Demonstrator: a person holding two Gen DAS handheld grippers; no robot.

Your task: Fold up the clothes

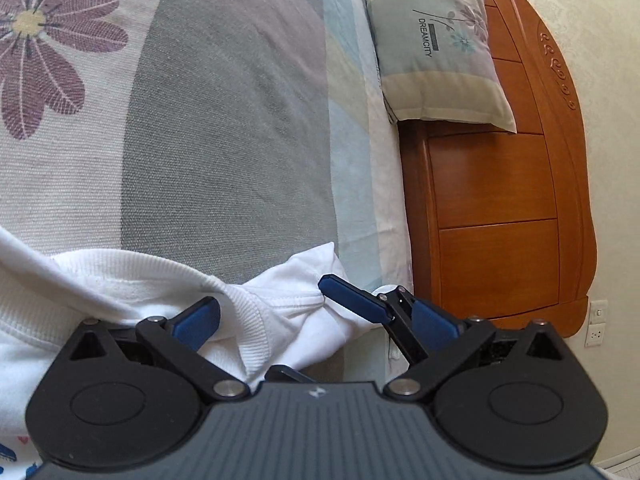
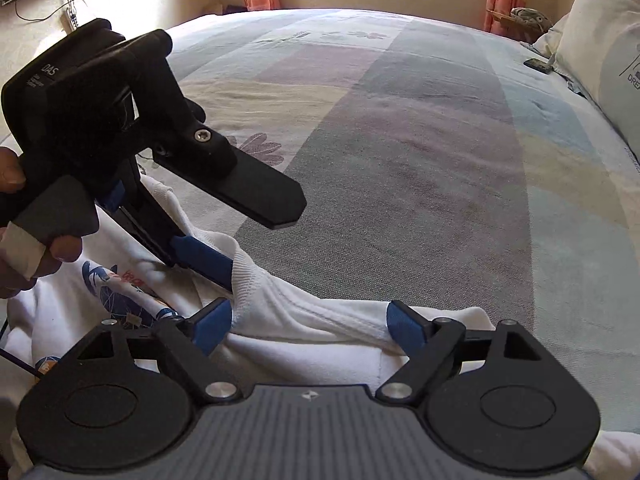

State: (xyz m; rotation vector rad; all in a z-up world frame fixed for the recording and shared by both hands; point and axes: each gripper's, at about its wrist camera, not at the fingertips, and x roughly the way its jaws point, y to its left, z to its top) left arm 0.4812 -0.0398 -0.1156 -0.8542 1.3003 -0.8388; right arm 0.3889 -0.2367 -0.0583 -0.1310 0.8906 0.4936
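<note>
**A:** Since it's knit cotton by the look, how will the white sweatshirt [image 2: 320,314] handle?

**B:** Soft, light and floppy, I'd judge. It won't slip much, but it will sag and bunch wherever it isn't held. It lies rumpled at the near edge of the bed cover [image 1: 224,120], print side up in the right wrist view.

**A:** Where to grab?

**B:** The ribbed band [image 2: 256,280] is thicker, so it should give the firmest bite. A seam beside it would also do.

**A:** Grippers?

**B:** The left gripper [image 1: 314,304] is spread wide with the ribbed band running between its fingers, and it has nothing clamped. The right gripper [image 2: 309,306] is just as wide, straddling a twisted fold, also with no pinch. One blue finger of each sits against the cloth close to the other.

**A:** Any text?

**B:** "DREAMCITY" is on the pillow [image 1: 432,48] against the wooden headboard [image 1: 500,184]. "DAS" is on the left gripper's body in the right wrist view. The sweatshirt's print [image 2: 120,292] is blue with red lettering, too creased to read
</note>
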